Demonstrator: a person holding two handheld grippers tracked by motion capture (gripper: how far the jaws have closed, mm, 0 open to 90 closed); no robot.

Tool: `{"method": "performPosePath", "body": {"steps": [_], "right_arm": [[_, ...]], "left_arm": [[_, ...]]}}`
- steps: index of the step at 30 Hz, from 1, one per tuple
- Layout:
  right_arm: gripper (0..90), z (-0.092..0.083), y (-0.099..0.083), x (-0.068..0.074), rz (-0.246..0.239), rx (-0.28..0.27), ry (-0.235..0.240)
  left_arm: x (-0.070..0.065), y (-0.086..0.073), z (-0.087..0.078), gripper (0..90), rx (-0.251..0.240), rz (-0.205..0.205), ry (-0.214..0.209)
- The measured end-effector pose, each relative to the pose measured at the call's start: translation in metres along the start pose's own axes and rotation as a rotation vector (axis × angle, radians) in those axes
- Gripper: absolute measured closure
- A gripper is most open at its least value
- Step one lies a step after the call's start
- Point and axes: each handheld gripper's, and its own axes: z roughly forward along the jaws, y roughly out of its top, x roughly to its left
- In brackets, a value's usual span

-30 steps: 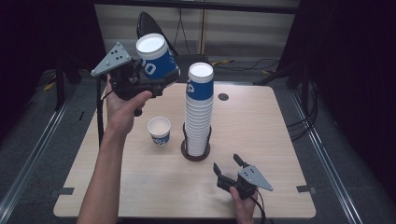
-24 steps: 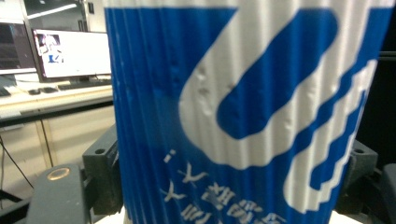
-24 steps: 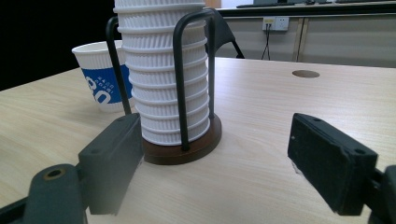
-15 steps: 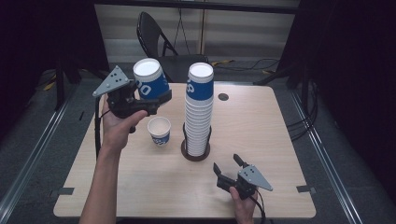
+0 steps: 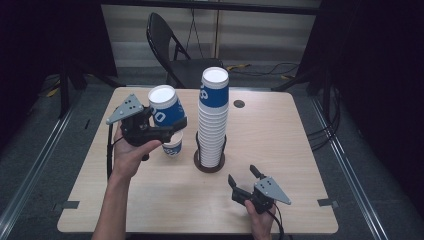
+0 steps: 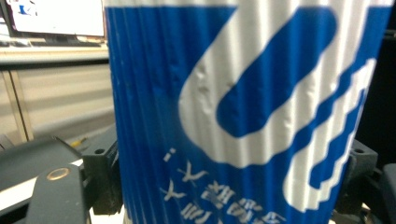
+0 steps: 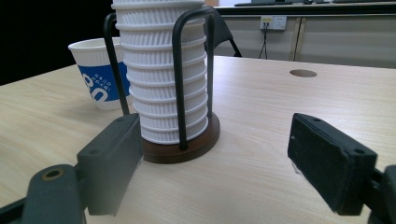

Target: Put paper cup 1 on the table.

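Note:
My left gripper (image 5: 167,125) is shut on a blue-and-white paper cup (image 5: 165,106), held upside down and tilted, just above a second cup (image 5: 172,145) that stands upright on the table. Up close in the left gripper view the held cup (image 6: 243,112) sits between the jaws. A tall stack of cups (image 5: 213,115) stands inverted in a wire holder on a round brown base (image 7: 182,147) at mid-table. My right gripper (image 5: 245,181) rests open near the front edge, pointing at the stack; nothing is between its pads (image 7: 112,161).
The wooden table (image 5: 290,145) has a cable hole (image 5: 239,104) at the back right. A black folding chair (image 5: 175,50) stands behind the table. The standing cup (image 7: 100,72) is left of the holder in the right gripper view.
The left gripper has come down and toward the table with the cup, now just over the standing cup. The right gripper has stayed put.

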Motion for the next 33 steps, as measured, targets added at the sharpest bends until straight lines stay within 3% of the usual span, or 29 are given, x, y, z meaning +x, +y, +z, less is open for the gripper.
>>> {"method": "performPosePath", "body": {"steps": [1, 10, 13, 17, 19, 22, 33], "right_arm": [[17.3, 0.0, 0.0, 0.0, -0.006, 0.001, -0.001], [18.1, 0.004, 0.001, 0.006, -0.041, 0.033, -0.001], [22.7, 0.004, 0.002, 0.01, -0.044, 0.04, -0.001], [27.8, 0.004, 0.005, 0.018, -0.047, 0.027, 0.019], [30.6, 0.005, 0.005, 0.023, -0.04, 0.016, 0.042], [32.0, 0.006, 0.005, 0.029, -0.045, 0.0, 0.065], [36.2, 0.006, 0.004, 0.041, -0.024, -0.052, 0.149]], "left_arm": [[-0.001, -0.003, 0.0, 19.5, -0.003, -0.02, -0.006], [-0.011, -0.025, 0.003, 19.5, 0.034, -0.049, -0.015], [-0.016, -0.033, 0.006, 19.5, 0.052, -0.067, -0.02], [-0.02, -0.046, 0.01, 19.5, 0.068, -0.111, -0.035], [-0.023, -0.053, 0.01, 19.4, 0.044, -0.123, -0.031], [-0.025, -0.062, 0.012, 19.3, 0.056, -0.171, -0.067], [-0.036, -0.089, 0.02, 19.3, 0.1, -0.246, -0.08]]}}
